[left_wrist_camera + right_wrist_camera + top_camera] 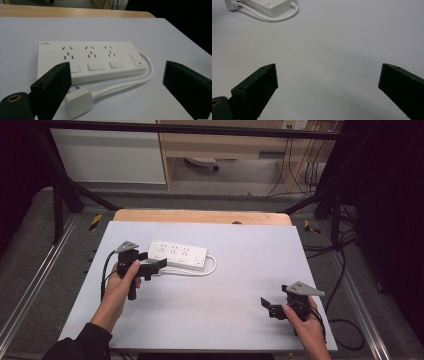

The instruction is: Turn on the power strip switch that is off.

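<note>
Power strip (179, 254) lies flat on counter (225, 320), left-centre, w/ cord (130, 82) looped round to plug (78, 102) at its near edge. Prob. light, rigid plastic, a bit slick; cord bendy. Best grab: plug body or strip's long sides. Left claw (155, 266) wide, empty, hovering just beside plug, aimed at strip. Right claw (267, 307) wide, empty, low over bare counter, well apart.
</note>
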{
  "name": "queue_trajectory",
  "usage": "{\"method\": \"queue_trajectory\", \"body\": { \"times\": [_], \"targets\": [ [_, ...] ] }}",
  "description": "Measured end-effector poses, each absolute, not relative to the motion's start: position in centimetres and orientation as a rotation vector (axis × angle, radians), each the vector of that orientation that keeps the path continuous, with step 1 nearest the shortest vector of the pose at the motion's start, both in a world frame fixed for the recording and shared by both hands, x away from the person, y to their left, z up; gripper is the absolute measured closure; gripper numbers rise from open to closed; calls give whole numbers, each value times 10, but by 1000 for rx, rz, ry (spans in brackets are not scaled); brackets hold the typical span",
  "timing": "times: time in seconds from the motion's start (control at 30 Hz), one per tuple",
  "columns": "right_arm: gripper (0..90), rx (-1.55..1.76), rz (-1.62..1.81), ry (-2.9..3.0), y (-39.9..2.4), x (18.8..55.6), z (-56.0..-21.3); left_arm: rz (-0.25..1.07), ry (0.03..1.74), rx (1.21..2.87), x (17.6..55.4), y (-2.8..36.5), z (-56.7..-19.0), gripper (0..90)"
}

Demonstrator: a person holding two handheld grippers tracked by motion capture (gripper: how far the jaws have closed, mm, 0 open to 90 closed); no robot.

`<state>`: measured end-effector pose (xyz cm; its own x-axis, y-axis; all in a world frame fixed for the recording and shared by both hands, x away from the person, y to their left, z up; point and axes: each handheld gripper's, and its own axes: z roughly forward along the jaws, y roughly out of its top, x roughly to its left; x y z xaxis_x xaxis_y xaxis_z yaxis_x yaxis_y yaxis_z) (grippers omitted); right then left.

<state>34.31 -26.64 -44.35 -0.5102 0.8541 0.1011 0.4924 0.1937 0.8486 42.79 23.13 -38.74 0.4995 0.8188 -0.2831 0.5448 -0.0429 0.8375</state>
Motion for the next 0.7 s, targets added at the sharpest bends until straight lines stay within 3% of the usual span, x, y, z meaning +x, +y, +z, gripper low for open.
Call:
{"method": "queue_trajectory", "body": {
  "times": [0.7],
  "targets": [
    [27, 1260, 1231, 2088, -266, 343, -444, 378, 1192, 1668, 375, 276, -405, 88]
  ]
}}
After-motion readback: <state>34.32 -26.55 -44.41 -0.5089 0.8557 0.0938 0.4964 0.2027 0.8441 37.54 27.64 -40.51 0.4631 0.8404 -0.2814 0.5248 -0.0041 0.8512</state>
